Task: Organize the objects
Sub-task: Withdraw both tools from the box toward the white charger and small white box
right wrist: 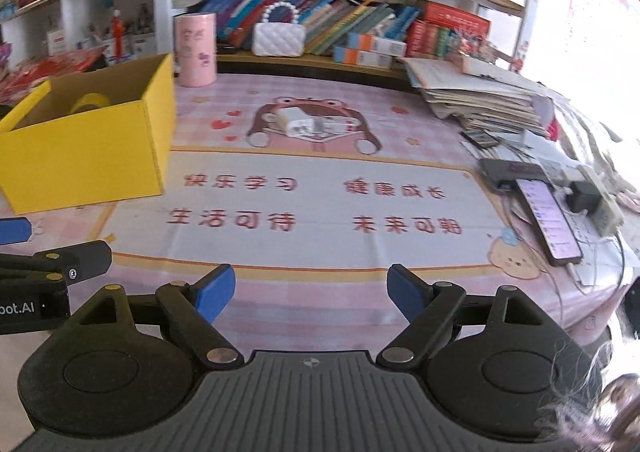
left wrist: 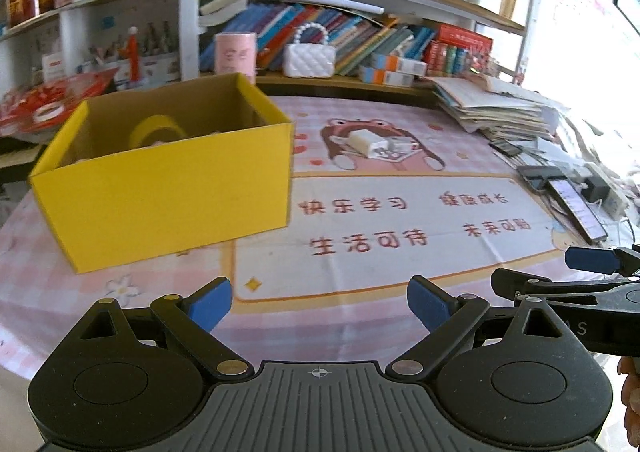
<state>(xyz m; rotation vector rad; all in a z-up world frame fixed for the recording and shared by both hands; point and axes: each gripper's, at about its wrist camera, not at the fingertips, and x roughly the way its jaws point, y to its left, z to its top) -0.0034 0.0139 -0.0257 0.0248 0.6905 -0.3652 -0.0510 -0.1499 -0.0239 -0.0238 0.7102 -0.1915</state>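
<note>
Nearest the left wrist camera, the left gripper (left wrist: 320, 308) hangs with its blue pads spread and nothing between them, low over the worktop (left wrist: 360, 260). Beyond it and to the left stands the yellow box (left wrist: 160, 187), open-topped, with a yellow tape roll (left wrist: 156, 129) inside; what else it holds I cannot tell. The white charger (left wrist: 366, 143) lies on the worktop well to the right of the box, still loose.

From the right wrist camera, the right gripper (right wrist: 310, 294) is likewise spread and empty. The charger (right wrist: 298, 123) sits well right of the box (right wrist: 86, 155). To do this step well, I judge one gripper should come down square over the charger's narrow sides, close firmly, then lift clear of the box wall before releasing inside.
</note>
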